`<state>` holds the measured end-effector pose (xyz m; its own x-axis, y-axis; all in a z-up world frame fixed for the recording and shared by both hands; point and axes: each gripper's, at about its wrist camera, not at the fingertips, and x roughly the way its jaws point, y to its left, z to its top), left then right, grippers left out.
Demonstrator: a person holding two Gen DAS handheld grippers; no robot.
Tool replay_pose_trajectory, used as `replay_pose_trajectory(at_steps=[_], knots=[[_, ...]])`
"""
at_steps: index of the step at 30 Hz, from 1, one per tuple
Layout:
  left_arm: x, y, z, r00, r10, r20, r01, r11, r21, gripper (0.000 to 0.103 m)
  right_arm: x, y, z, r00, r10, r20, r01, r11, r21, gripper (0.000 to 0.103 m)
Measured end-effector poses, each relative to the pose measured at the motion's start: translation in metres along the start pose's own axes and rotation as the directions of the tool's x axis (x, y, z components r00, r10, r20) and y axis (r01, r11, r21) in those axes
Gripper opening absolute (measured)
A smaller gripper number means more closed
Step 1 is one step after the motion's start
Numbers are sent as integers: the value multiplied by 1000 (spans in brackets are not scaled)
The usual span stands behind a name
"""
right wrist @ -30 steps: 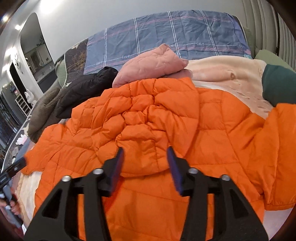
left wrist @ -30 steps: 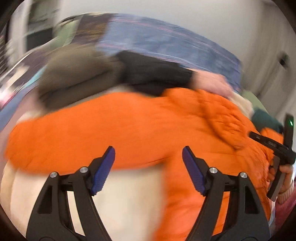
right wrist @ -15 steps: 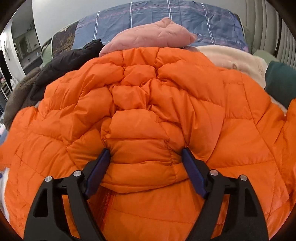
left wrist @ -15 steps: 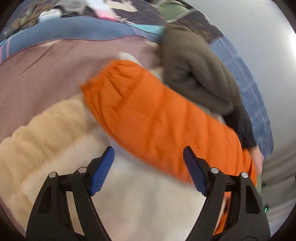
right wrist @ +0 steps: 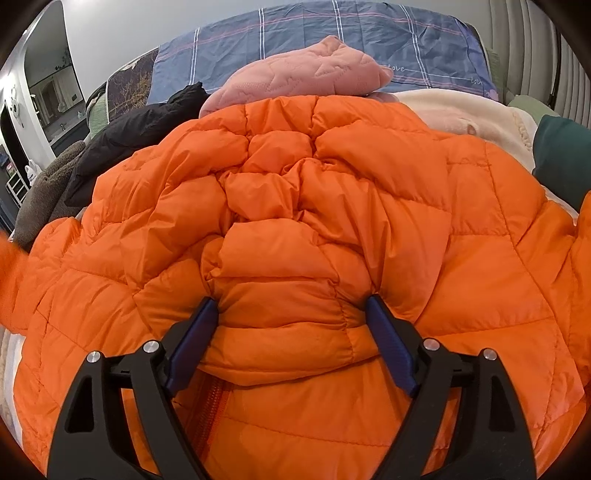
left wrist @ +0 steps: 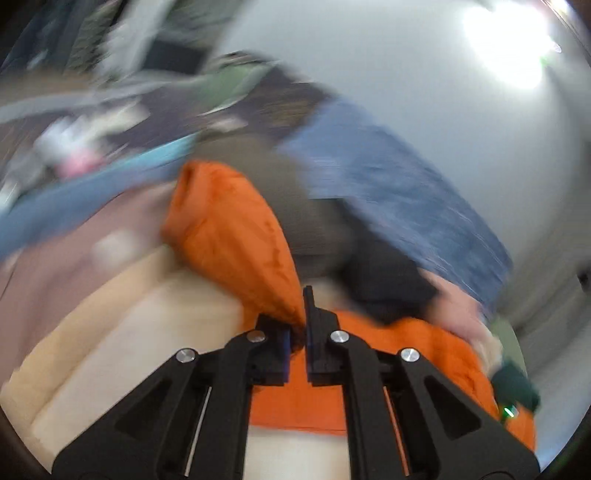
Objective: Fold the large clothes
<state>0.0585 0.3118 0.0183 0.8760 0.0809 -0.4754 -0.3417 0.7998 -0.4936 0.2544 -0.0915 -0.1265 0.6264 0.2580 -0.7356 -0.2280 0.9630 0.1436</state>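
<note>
An orange puffer jacket lies spread across a bed, its bunched hood toward me. My right gripper stands wide open over that hood, one blue pad at each side of the puffy fold, which fills the gap. In the blurred left wrist view my left gripper is shut on the orange sleeve. The sleeve rises from the jaws, up and away to its cuff end. The jacket's body lies behind and to the right.
A pink quilted garment, a black garment and a brown fleece lie beyond the jacket. A cream blanket and a dark green item are at the right. Blue plaid bedding runs along the back.
My left gripper went from wide open to shut on the orange sleeve and swung up with it. My right gripper spread its jaws and sank onto the hood, then stayed still.
</note>
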Motion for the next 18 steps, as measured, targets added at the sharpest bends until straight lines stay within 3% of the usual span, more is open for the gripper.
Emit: replay_pose_trajectory(at_steps=[2,4,7,10,11,13,14,16,18], knots=[[4,-81,0,993,-116,-14,117,981,152,5,-1,-2,0,1000,9,1,-9,1000,5,84],[9,-138,-8,981,-190,-39,194,948,251,6,-3,-5,1,1000,28,1,-28,999,16,84],[28,-230,-37,948,-295,-116,316,865,389,7,-18,-13,3,997,72,-21,-71,997,28,84],[59,-303,-89,912,-337,-234,410,769,490,12,-49,-38,-2,992,125,-18,-123,989,85,88],[67,-315,-107,899,-342,-274,437,750,498,15,-59,-48,-4,992,126,-14,-124,986,112,90],[90,-332,-144,872,-323,-367,478,720,503,38,-77,-77,-12,989,146,-13,-142,977,161,90],[98,-336,-157,862,-312,-399,490,711,503,44,-83,-89,-15,988,152,-14,-147,972,181,90],[113,-337,-191,837,-278,-471,516,689,510,49,-94,-108,-22,986,169,4,-165,960,224,90],[119,-333,-210,825,-239,-512,520,676,522,52,-98,-119,-23,982,187,14,-185,951,246,90]])
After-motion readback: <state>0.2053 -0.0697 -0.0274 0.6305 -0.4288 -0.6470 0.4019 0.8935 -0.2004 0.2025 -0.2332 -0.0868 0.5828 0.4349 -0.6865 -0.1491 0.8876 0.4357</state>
